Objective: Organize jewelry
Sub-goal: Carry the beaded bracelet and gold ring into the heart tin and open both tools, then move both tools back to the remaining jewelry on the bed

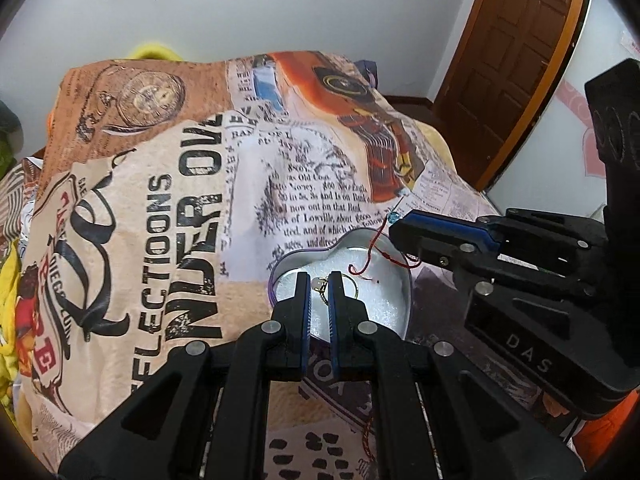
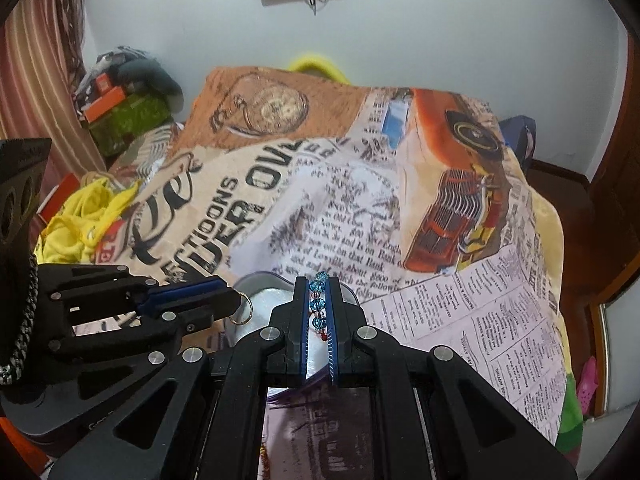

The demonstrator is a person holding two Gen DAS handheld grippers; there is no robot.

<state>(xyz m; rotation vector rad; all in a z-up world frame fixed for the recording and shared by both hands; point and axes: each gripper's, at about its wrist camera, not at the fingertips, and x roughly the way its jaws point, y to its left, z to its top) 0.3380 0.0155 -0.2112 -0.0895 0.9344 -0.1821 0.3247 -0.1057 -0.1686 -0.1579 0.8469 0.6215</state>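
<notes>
Bedspread (image 1: 160, 208) of printed newsprint fabric carries a heart-shaped tin (image 1: 394, 268), white-lined. Left tool (image 1: 319, 280) pinches a gold ring (image 1: 347, 284) over it; right tool (image 2: 318, 280) clamps a blue-beaded bracelet (image 2: 317, 303) on red cord.

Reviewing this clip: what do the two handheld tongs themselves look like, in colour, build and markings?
Both are matte black plastic linkage frames joined by round silver pins. The left tongs and right tongs each have two narrow fingers faced with ribbed blue pads. The right unit's body carries pale lettering reading DAS, and a grey braided cord hangs beside the left unit. No hands or sleeves show.
</notes>
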